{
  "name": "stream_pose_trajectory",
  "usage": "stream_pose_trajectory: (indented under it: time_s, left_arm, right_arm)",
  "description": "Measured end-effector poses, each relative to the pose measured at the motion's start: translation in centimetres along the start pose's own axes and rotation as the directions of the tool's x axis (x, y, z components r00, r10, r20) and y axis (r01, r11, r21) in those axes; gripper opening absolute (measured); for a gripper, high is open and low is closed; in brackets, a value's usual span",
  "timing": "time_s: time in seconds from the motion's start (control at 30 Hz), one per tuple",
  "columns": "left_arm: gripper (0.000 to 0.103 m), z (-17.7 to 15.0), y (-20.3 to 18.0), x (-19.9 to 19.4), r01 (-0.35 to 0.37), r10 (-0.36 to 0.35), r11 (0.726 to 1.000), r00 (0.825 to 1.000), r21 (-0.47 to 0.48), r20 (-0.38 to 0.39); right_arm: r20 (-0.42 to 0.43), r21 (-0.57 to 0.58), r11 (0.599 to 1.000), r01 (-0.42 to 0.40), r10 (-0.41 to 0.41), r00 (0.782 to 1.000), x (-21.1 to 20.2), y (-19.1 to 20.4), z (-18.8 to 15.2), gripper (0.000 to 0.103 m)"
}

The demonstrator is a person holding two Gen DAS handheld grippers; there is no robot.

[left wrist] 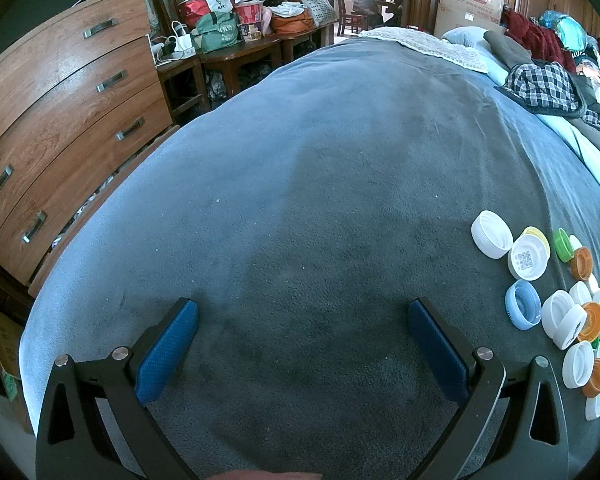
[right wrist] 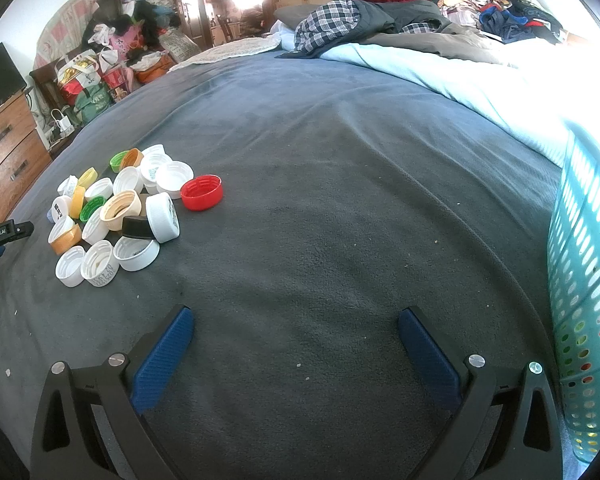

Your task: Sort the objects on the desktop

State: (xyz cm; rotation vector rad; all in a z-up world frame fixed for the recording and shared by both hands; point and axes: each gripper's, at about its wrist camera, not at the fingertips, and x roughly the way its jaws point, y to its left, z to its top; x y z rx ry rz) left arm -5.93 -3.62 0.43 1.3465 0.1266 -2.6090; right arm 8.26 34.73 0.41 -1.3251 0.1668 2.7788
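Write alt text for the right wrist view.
Open right tongs hover empty over a grey blanket. A pile of bottle caps, mostly white, lies ahead to the left, with a red cap at its edge; a turquoise mesh basket stands at right.

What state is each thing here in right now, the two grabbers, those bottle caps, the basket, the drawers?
Left gripper: open, fingers wide apart, holding nothing.
Right gripper: open, holding nothing.
Pile of bottle caps: heaped loose on the blanket, unsorted, many lying hollow side up.
Red cap: at the pile's edge, hollow side showing.
Teal basket: standing at the right, some coloured items showing through its holes.
Dresser drawers: shut.
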Motion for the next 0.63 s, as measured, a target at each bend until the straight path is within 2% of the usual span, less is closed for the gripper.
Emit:
stream_pose_trajectory:
  time_s: [0.63]
  left_arm:
    - [0.102,0.01,-0.17,0.07,-0.002,0.002,1.000,1.000,0.006,0.006]
  right_arm:
    - [0.000,0.000,1.000,0.000,0.000,1.000,-0.01,-0.02,0.00,0.103]
